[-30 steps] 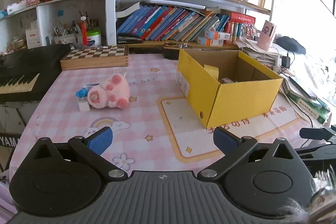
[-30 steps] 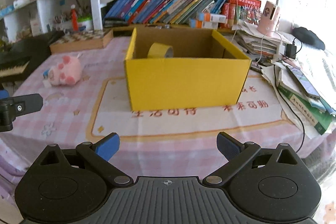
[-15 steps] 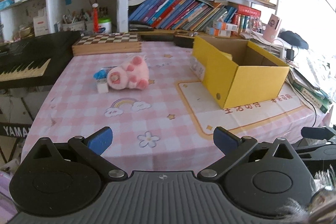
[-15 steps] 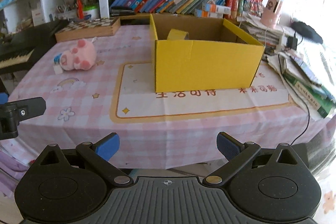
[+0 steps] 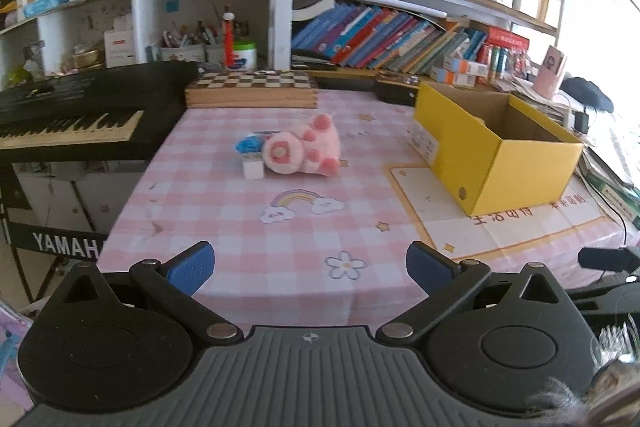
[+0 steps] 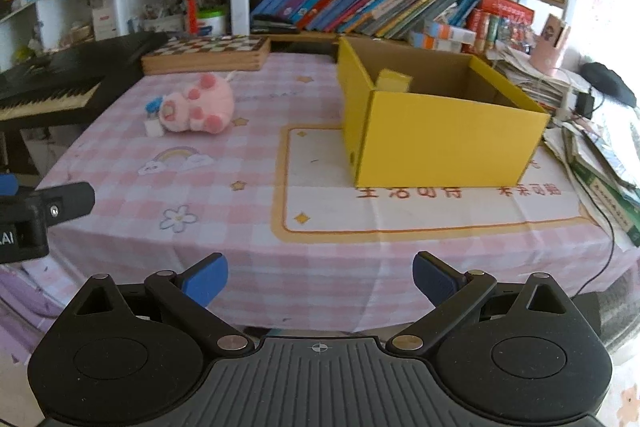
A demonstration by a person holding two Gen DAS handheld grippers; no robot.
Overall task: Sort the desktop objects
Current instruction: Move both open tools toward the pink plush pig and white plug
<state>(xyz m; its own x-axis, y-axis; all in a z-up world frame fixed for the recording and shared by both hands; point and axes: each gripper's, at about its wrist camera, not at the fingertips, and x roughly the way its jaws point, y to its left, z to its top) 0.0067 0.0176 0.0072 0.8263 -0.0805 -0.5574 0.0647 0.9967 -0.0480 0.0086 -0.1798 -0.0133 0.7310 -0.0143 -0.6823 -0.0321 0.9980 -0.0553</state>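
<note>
Pink checked cloth w/ yellow box; bookshelves behind; both tongs released.

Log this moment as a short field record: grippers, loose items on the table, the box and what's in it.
left gripper: open, empty, off the table's near edge
right gripper: open, empty, off the near edge
pink plush toy: lying on the checked tablecloth
white cube: beside the toy
blue item: behind the cube, unclear what
yellow box: open top, on the tablecloth
box contents: yellow tape roll, partly hidden
</note>
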